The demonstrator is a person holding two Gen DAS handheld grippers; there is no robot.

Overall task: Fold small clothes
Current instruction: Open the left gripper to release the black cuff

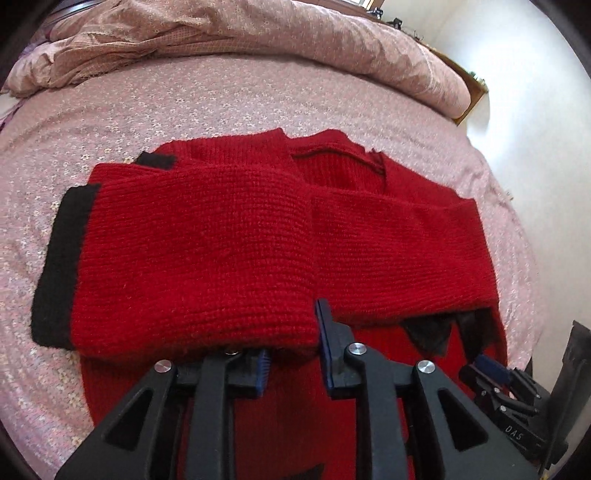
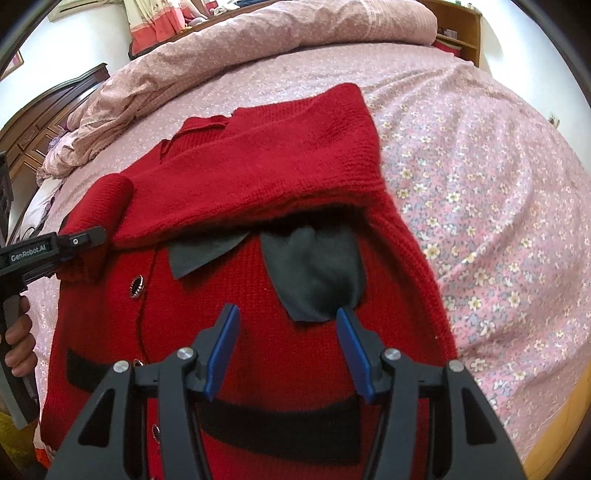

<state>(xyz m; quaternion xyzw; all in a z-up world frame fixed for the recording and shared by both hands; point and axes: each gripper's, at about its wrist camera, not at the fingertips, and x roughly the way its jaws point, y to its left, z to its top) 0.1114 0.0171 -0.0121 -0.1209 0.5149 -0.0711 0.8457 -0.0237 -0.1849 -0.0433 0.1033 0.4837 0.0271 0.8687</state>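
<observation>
Pink floral sheet covers a bed, with a rumpled quilt heaped along its far edge and dark wooden drawers beyond the left side. A red knitted cardigan with black trim lies buttoned-side up near the bed's near edge, its upper part folded down toward the hem so that two black collar flaps poke out beneath the fold. A sleeve with a black cuff lies across the folded part.

Left gripper sits at the fold's front edge, jaws part-way apart, one blue pad tucked under the sleeve's rolled edge and the other beside it; whether it has hold of the knit cannot be told. In the right wrist view it shows at the cardigan's left edge, a hand on its grip.

Right gripper is above the cardigan's front, jaws wide apart and holding nothing, one blue pad just at the lower tip of the larger collar flap. Black pocket bands and buttons show below it.
</observation>
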